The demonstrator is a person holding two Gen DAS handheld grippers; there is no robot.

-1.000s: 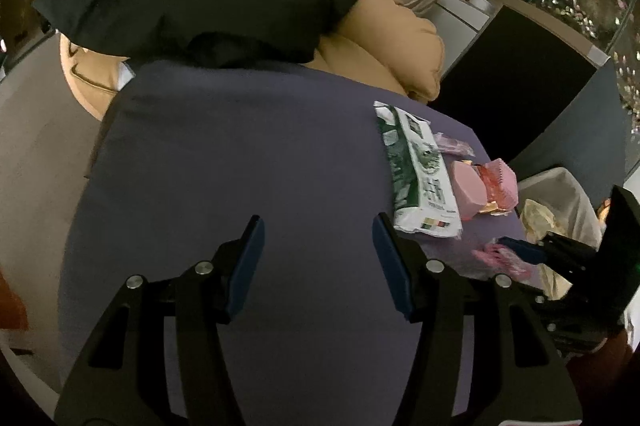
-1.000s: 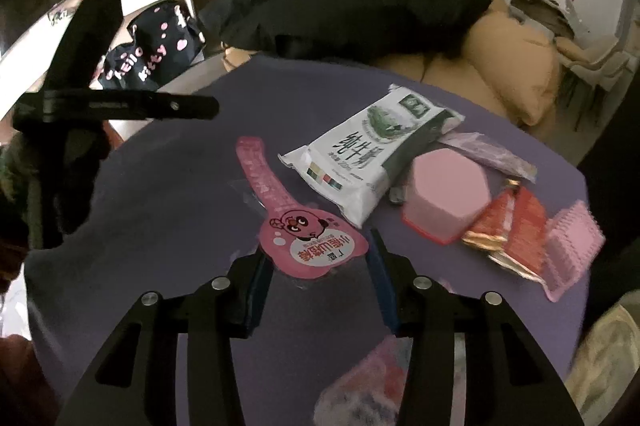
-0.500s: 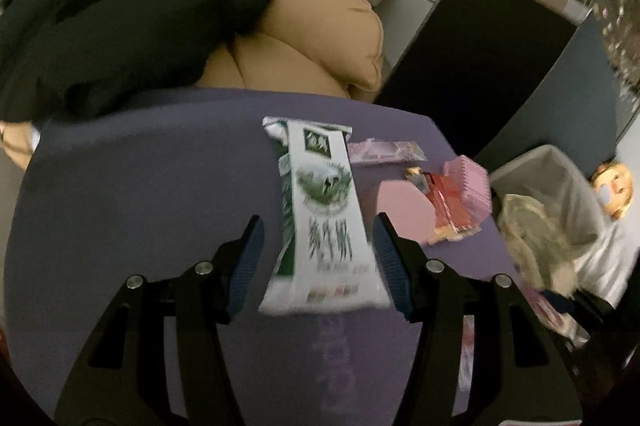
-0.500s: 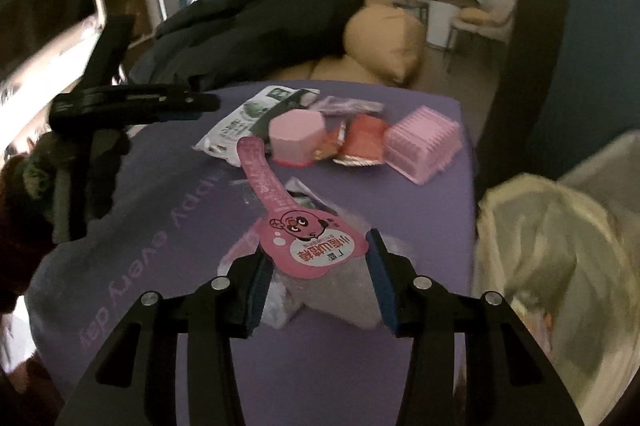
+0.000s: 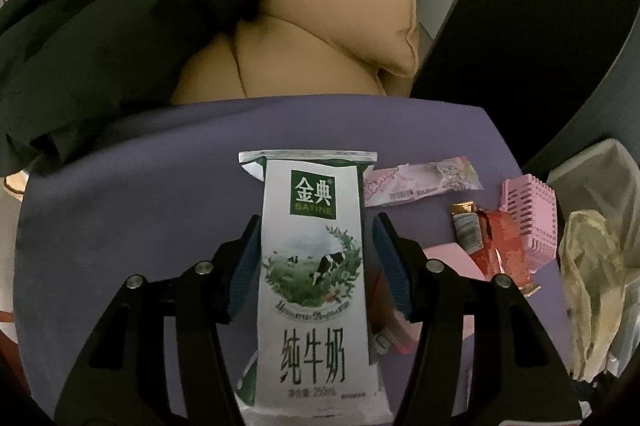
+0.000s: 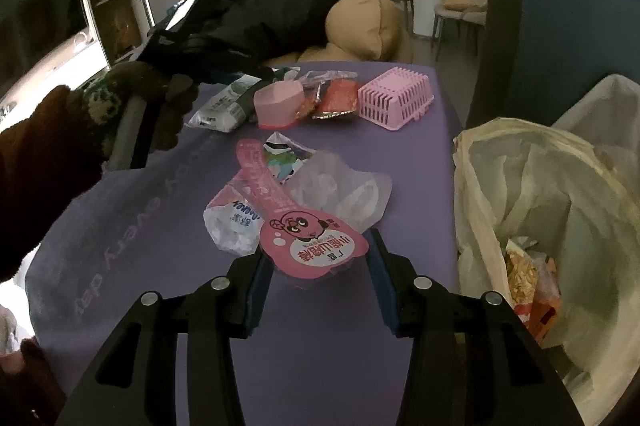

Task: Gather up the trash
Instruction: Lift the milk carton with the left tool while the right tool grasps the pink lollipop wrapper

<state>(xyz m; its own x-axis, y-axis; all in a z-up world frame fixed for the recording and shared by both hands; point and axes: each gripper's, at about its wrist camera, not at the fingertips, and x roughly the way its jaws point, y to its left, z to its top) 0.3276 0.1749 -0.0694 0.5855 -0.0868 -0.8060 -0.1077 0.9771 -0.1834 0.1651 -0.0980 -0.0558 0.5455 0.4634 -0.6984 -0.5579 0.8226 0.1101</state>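
Observation:
My left gripper (image 5: 316, 226) is open, its fingers on either side of a white and green milk pouch (image 5: 316, 266) lying on the purple table (image 5: 160, 185); the pads do not touch it. My right gripper (image 6: 316, 258) is shut on a pink snack package (image 6: 308, 242) with a long pink tab, held above the table's near right part. A trash bin lined with a pale bag (image 6: 540, 209) stands right of the table, also in the left wrist view (image 5: 592, 258). The milk pouch also shows in the right wrist view (image 6: 224, 105).
On the table lie a pink lid (image 6: 280, 101), red wrappers (image 6: 336, 97), a pink slotted basket (image 6: 396, 97), a pink bar wrapper (image 5: 420, 181) and crumpled clear plastic bags (image 6: 336, 189). Tan cushions (image 5: 320, 25) and a black jacket (image 5: 120, 5) lie behind.
My left gripper has moved right and forward until its open fingers straddle the milk pouch. My right gripper has carried the pink package right, towards the bin.

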